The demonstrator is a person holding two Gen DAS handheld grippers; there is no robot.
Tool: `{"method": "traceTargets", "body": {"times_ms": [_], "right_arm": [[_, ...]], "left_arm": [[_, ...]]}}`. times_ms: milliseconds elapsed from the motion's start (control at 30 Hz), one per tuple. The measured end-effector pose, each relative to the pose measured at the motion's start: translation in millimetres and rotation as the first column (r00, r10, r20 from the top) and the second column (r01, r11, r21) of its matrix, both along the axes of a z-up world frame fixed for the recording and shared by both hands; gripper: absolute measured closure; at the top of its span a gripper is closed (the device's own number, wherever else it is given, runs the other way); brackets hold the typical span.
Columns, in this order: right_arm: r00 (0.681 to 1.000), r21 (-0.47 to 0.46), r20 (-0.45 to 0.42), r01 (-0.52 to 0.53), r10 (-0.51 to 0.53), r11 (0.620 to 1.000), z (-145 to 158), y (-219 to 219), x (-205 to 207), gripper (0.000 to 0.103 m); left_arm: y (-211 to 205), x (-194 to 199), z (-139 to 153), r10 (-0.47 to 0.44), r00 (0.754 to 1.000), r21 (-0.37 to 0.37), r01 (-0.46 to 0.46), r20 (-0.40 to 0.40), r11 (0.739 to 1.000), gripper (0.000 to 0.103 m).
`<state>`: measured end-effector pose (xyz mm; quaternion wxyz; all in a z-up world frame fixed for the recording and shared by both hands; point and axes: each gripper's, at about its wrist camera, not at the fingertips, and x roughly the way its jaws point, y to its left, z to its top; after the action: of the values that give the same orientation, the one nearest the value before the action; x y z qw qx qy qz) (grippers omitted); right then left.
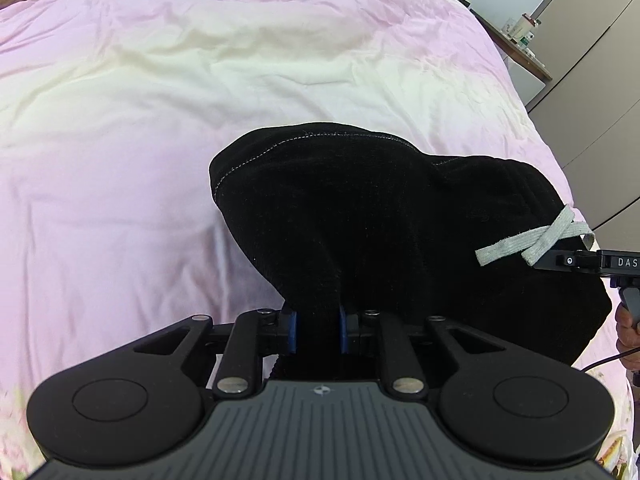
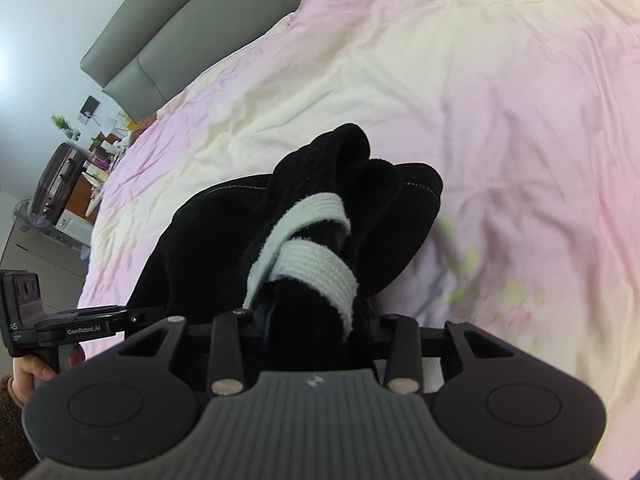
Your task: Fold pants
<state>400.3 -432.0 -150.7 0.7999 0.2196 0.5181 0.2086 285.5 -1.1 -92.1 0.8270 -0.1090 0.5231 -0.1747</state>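
Black pants (image 1: 360, 216) hang bunched over a pink and cream bed sheet (image 1: 140, 120). My left gripper (image 1: 317, 330) is shut on a fold of the black cloth between its blue pads (image 1: 293, 330). A white drawstring (image 1: 532, 240) crosses the waistband at the right. In the right wrist view my right gripper (image 2: 308, 320) is shut on the waist end of the pants (image 2: 224, 248), with the white drawstring (image 2: 316, 264) looped over the cloth just ahead of it. The right gripper's fingertips are hidden by cloth. The other gripper shows at the edge of each view.
A grey headboard (image 2: 160, 40) runs along the far side of the bed. A nightstand with small items (image 1: 520, 40) stands at the bed's right, and a cluttered desk and fan (image 2: 68, 184) beyond the bed in the right wrist view.
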Motion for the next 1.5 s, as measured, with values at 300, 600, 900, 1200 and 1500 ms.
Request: {"method": "traceTargets", "body": {"times_ms": [300, 600, 900, 1200, 1500], "right_arm": [[0.996, 0.028, 0.078, -0.052, 0.05, 0.998, 62.6, 58.6, -54.5, 0.069], [0.979, 0.099, 0.16, -0.146, 0.129, 0.984, 131.1, 178.0, -76.3, 0.069], [0.968, 0.204, 0.176, -0.212, 0.177, 0.956, 113.0, 328.7, -80.5, 0.069], [0.974, 0.16, 0.134, -0.204, 0.183, 0.966, 25.5, 383.8, -55.0, 0.069], [0.979, 0.095, 0.029, -0.202, 0.2, 0.975, -56.1, 384.9, -33.2, 0.068]], "left_arm": [[74.6, -51.3, 60.5, 0.067, 0.995, -0.022, -0.066, 0.075, 0.998, 0.083], [192.6, -88.9, 141.9, 0.108, 0.981, 0.079, -0.122, 0.164, 0.989, 0.083], [294.6, -89.7, 127.9, 0.209, 0.965, 0.155, -0.233, 0.156, 0.96, 0.083], [341.6, -54.8, 19.3, 0.234, 0.969, 0.045, -0.238, 0.078, 0.97, 0.083], [356.6, -39.7, -63.7, 0.218, 0.976, 0.081, -0.217, 0.0, 0.973, 0.082]]}}
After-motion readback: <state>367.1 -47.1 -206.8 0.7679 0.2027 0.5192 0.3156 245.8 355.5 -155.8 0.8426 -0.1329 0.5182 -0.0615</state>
